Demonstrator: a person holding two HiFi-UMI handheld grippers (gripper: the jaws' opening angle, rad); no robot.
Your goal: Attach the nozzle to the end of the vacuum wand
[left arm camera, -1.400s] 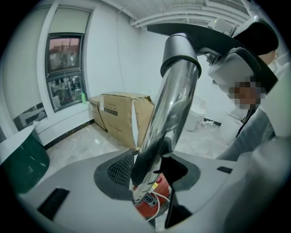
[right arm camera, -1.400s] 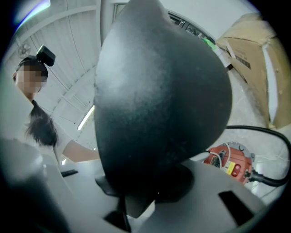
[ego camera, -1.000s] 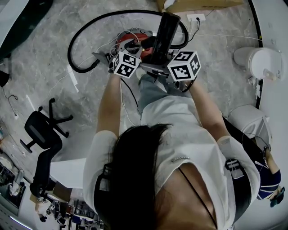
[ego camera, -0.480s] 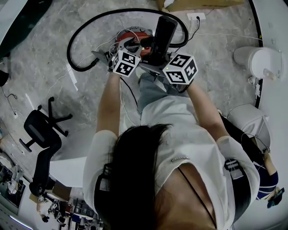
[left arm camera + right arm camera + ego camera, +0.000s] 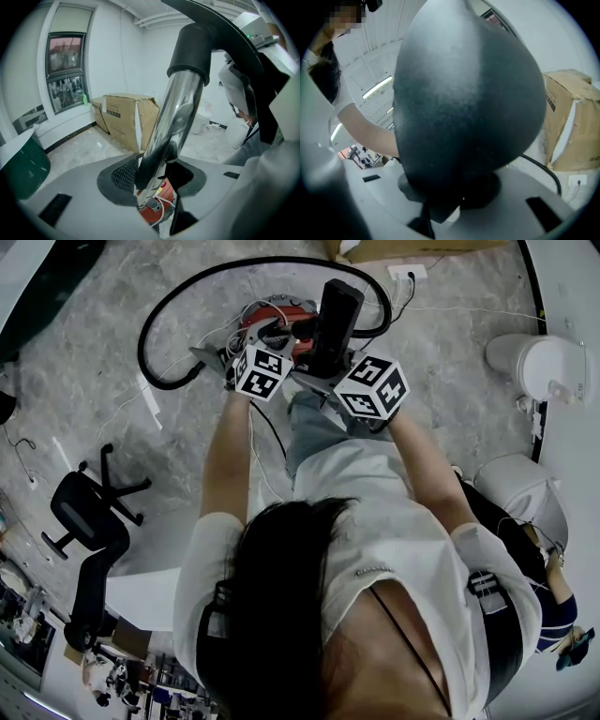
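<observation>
The left gripper (image 5: 152, 177) is clamped on the chrome wand (image 5: 177, 110) low on its shaft. This likely serves to brace the tube so it can take a push from above. The wand rises from the jaws toward 1 o'clock in the left gripper view. The right gripper (image 5: 450, 192) is closed on the black nozzle (image 5: 468, 103), which fills most of its view, so the person can steer and press the part by its broad body. In the left gripper view the nozzle's dark collar sits over the wand's upper end, so the two parts look mated. Whether the joint is fully seated cannot be told. In the head view the nozzle (image 5: 336, 315) stands at 12 o'clock from the two marker cubes, above the red vacuum (image 5: 270, 317). The hose (image 5: 183, 298) loops from 9 o'clock round to 1 o'clock of the vacuum. Room for the final push lies along the wand's own line. The grippers are close together, so sideways room between them is small. The floor (image 5: 169, 427) is open at 9 o'clock, with a chair (image 5: 89, 517) well apart at 8 o'clock. A box (image 5: 124, 119) lies at 12 o'clock, and white bins (image 5: 539, 367) stand at 3 o'clock, near but not touching.
</observation>
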